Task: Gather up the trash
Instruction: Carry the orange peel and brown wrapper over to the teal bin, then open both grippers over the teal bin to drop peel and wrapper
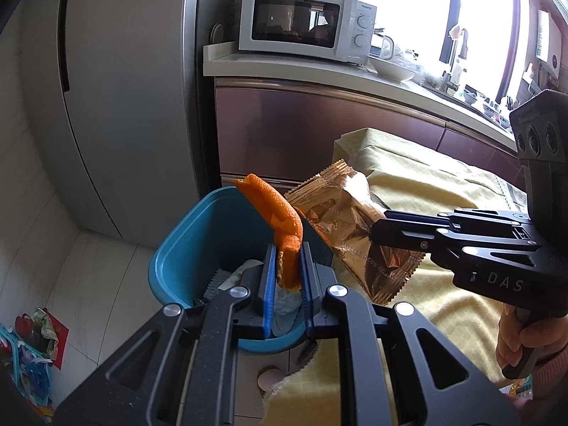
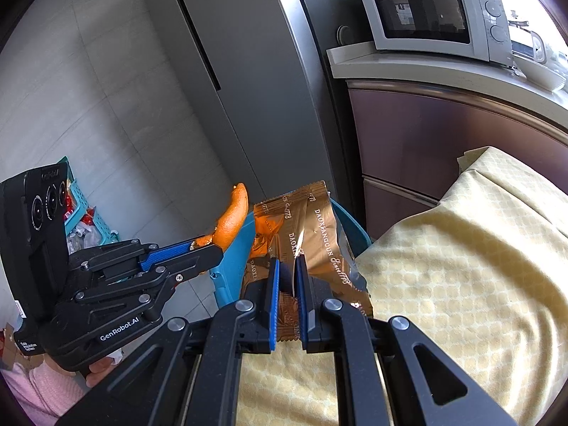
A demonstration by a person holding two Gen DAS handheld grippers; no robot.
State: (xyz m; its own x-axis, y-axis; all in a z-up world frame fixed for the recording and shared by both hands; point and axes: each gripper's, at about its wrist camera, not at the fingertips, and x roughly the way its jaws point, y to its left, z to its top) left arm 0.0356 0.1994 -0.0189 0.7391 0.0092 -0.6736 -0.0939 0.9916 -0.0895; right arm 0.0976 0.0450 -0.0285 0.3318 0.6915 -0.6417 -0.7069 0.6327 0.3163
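Two grippers clamp trash: left [image 1: 287,262] curled orange peel [image 1: 273,209], right [image 2: 287,277] (crinkled) bronze wrapper [image 2: 312,227].

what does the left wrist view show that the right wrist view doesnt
Only the left wrist view: trash lying inside the blue bin, and the sink tap by the window.
Only the right wrist view: a turquoise basket on the floor.
Both: orange peel in the left hand-held gripper, gold wrapper in the right hand-held gripper, microwave.
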